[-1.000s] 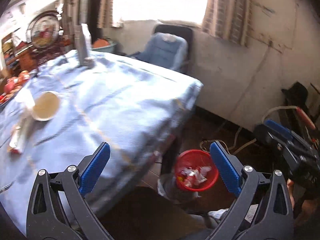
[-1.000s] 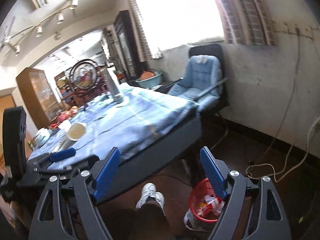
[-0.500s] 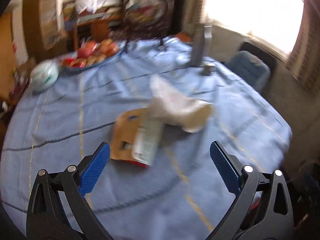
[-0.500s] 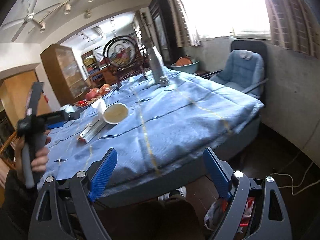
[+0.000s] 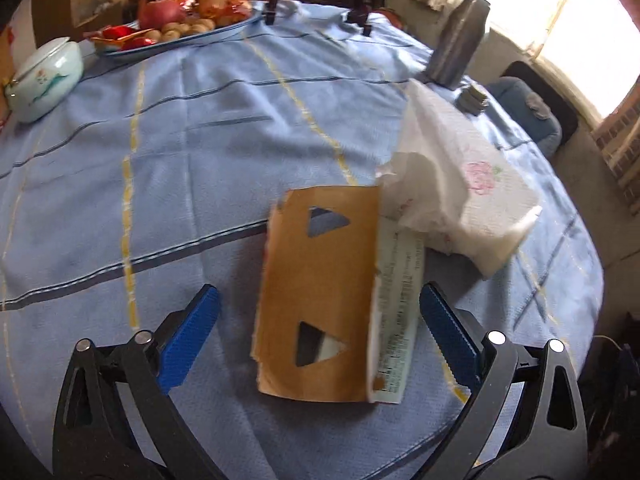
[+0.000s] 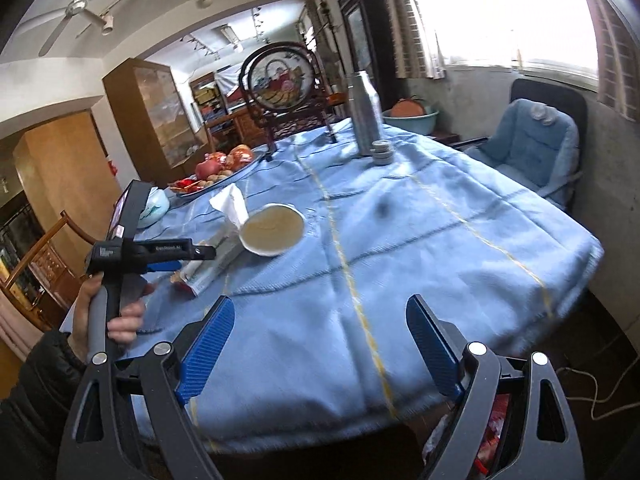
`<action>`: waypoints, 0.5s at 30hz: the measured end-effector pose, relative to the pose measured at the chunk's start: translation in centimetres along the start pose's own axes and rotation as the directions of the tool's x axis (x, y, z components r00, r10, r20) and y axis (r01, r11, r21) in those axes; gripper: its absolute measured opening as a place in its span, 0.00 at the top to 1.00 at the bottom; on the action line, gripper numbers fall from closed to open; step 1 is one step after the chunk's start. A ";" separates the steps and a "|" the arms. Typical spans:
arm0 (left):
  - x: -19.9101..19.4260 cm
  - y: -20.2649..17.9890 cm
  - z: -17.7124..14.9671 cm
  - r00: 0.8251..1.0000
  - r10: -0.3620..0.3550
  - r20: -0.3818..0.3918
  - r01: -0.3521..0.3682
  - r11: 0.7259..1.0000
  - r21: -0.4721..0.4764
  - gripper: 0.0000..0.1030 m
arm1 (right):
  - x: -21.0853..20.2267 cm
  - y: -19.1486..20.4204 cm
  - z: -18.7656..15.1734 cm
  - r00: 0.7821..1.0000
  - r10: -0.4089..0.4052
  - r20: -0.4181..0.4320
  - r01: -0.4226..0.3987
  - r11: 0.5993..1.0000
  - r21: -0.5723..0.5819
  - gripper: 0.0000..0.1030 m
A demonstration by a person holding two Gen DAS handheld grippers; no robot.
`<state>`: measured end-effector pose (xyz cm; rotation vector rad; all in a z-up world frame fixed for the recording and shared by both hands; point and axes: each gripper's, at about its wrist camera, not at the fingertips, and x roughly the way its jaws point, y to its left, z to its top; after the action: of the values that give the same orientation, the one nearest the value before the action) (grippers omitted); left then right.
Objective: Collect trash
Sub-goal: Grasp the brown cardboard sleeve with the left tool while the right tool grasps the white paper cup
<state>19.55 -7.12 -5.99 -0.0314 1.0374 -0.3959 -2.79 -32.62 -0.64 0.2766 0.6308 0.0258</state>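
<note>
A torn brown cardboard piece with triangular cut-outs lies flat on the blue tablecloth. Along its right edge runs a printed white paper strip. Behind these sits a crumpled white tissue with a pink flower print. My left gripper hangs open just over the cardboard, one pad on each side, neither touching. In the right wrist view a paper bowl rests beside the tissue. There a hand holds the left gripper over the cardboard. My right gripper stands open above the table's near edge, holding nothing.
A tray of fruit and nuts, a lidded ceramic bowl, a steel flask and small tins stand at the table's far side. A blue padded chair is by the wall. A red bin with wrappers sits on the floor.
The left gripper swung away from the red bin and floor, across the table, and closed in over the cardboard and tissue. The right gripper lifted its view from the floor to the tabletop.
</note>
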 end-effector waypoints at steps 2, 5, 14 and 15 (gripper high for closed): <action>0.0 -0.4 -0.1 0.999 0.031 0.013 -0.031 0.999 0.031 0.25 | 1.5 0.7 0.8 1.000 0.013 -0.007 -0.013 1.000 -0.010 0.16; -0.4 -0.9 0.1 0.999 -0.028 0.019 0.027 0.999 0.042 0.45 | 5.1 2.1 2.7 0.998 0.043 -0.050 -0.043 0.999 -0.017 0.16; -4.0 0.7 0.9 0.985 0.063 0.159 -0.060 0.998 -0.024 0.45 | 13.6 5.0 6.3 0.987 0.050 -0.152 -0.051 0.999 -0.002 0.10; -4.3 0.9 1.0 0.984 0.069 0.166 -0.065 0.997 -0.029 0.45 | 14.5 5.2 6.5 0.987 0.042 -0.158 -0.042 0.999 0.002 0.10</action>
<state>18.75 -5.03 -2.15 -0.0502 0.8754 -0.3144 13.07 -27.68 -2.69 0.2883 0.7822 0.0890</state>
